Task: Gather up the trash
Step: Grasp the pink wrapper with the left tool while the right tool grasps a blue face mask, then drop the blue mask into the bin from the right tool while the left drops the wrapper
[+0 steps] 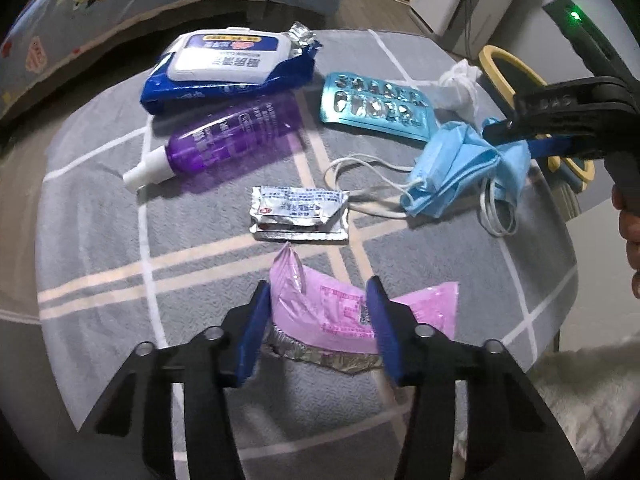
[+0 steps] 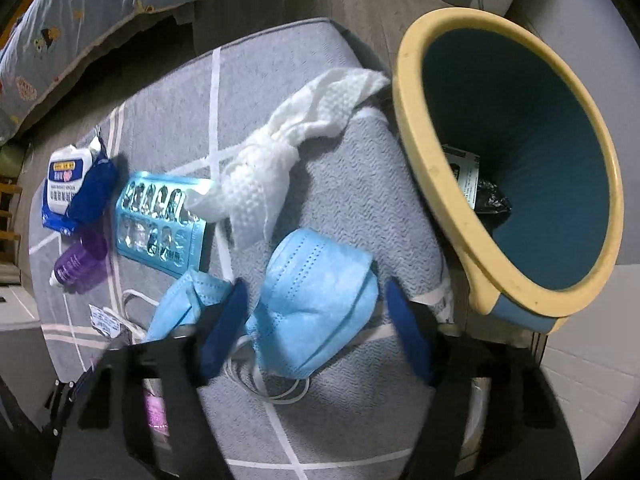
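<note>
A pink plastic wrapper with a foil edge lies on the grey checked cloth. My left gripper stands over it, jaws half apart and straddling it; the right finger covers part of it. A crumpled blue face mask lies near the cloth's edge, also in the left wrist view as the mask. My right gripper points down over it, with a small gap between each pad and the mask. A yellow-rimmed blue bin stands beside the cloth, with dark trash at its bottom.
Also on the cloth are a blue wet-wipes pack, a purple spray bottle, a teal blister pack, a silver sachet and a white tissue. A patterned pillow lies beyond.
</note>
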